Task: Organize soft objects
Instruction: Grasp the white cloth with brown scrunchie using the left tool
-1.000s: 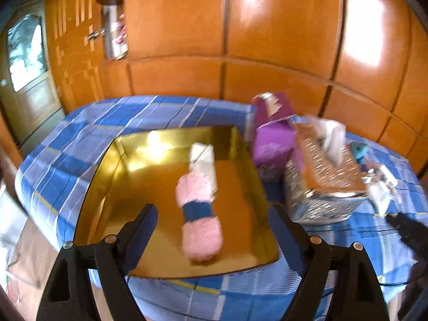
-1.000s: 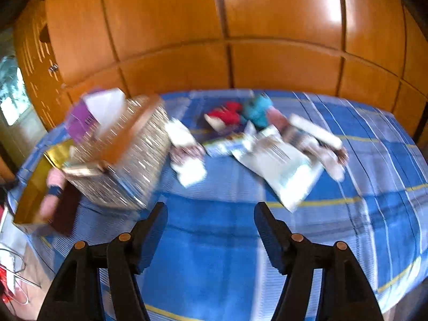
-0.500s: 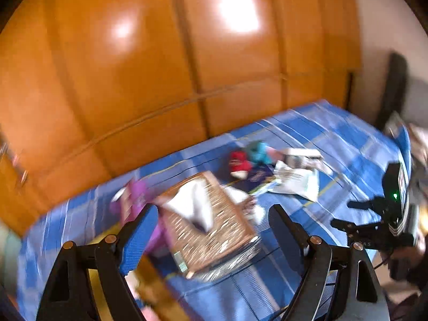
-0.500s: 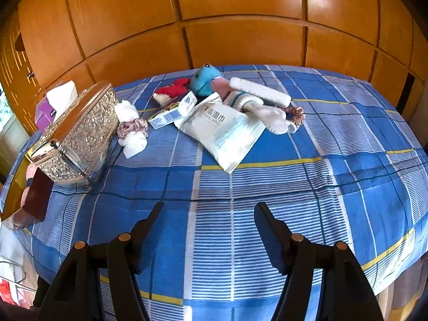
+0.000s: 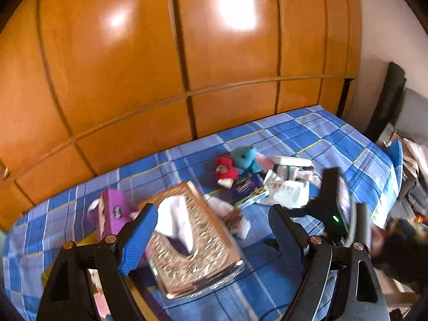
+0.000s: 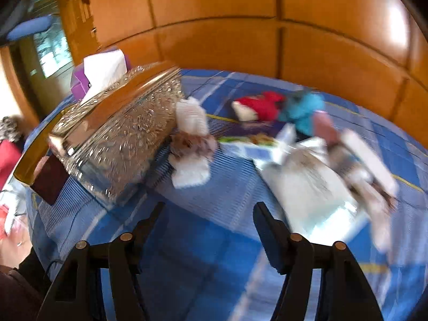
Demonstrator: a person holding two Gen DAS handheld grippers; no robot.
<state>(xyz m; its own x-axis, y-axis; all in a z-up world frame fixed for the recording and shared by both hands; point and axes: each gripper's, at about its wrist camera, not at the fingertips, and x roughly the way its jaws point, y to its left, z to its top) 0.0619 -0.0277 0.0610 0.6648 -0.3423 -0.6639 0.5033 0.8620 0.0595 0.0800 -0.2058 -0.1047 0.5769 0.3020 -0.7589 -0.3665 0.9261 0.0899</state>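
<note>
Overhead, both hand-held grippers angled down at bedspread point(image 6: 203, 230), left point(image 5: 211, 230) apart, right point(image 6: 208, 219) apart, empty.

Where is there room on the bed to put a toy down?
Bare blanket lies near the front edge, before the silver box. More lies past the white packet, toward the far right corner. The middle, around the red toy and teal toy, is crowded.

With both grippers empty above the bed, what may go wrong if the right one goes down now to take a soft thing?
1. The white sock with the scrunchie lies against the silver tissue box; the right gripper may bump the box.
2. The red plush and teal plush touch each other, and packets overlap nearby, so one grasp may drag a neighbour.
3. The right view is blurred, so aiming may be poor.
</note>
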